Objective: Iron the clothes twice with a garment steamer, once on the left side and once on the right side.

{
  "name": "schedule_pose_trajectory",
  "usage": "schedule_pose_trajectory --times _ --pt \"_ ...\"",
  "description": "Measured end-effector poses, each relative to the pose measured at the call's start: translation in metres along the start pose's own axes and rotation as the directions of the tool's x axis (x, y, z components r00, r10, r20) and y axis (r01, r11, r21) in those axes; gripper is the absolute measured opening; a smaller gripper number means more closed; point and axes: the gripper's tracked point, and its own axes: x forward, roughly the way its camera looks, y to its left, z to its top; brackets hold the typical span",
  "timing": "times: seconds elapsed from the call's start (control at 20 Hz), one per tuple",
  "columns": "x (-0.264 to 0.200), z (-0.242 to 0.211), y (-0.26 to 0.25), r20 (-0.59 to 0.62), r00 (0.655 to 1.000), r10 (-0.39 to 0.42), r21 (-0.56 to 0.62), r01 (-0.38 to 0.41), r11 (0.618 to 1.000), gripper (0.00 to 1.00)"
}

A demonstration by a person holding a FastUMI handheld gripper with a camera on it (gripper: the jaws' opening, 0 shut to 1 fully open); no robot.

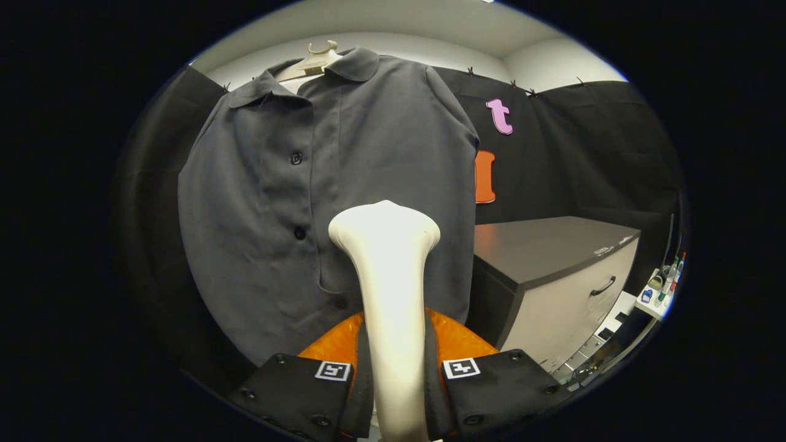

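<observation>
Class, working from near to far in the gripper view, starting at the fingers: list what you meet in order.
Gripper fingers shut on the garment steamer handle → steamer head → grey shirt → hanger at the collar, wall behind.

black screwed claw (pixel 396 374), square markers

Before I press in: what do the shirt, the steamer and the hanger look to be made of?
Shirt: dark grey woven cloth, matte, with soft folds and dark plastic-looking buttons. Steamer: smooth cream plastic, by its faint sheen; the hand-held gripper is shut on its neck, head just before the shirt's front. Hanger: pale, probably plastic, though painted wood can't be ruled out.
</observation>
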Motion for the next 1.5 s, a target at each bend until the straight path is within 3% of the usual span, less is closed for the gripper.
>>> schedule_pose_trajectory --times 1.0,1.2,1.5 --pt "-0.015 -0.113 -0.02 -0.199 0.979 -0.042 0.011 0.046 0.999 0.41" --pt "-0.02 -0.119 -0.019 -0.214 0.976 -0.04 0.016 0.044 0.999 0.41" --pt "-0.032 -0.089 -0.01 -0.159 0.987 -0.021 0.017 0.024 1.0 0.41"
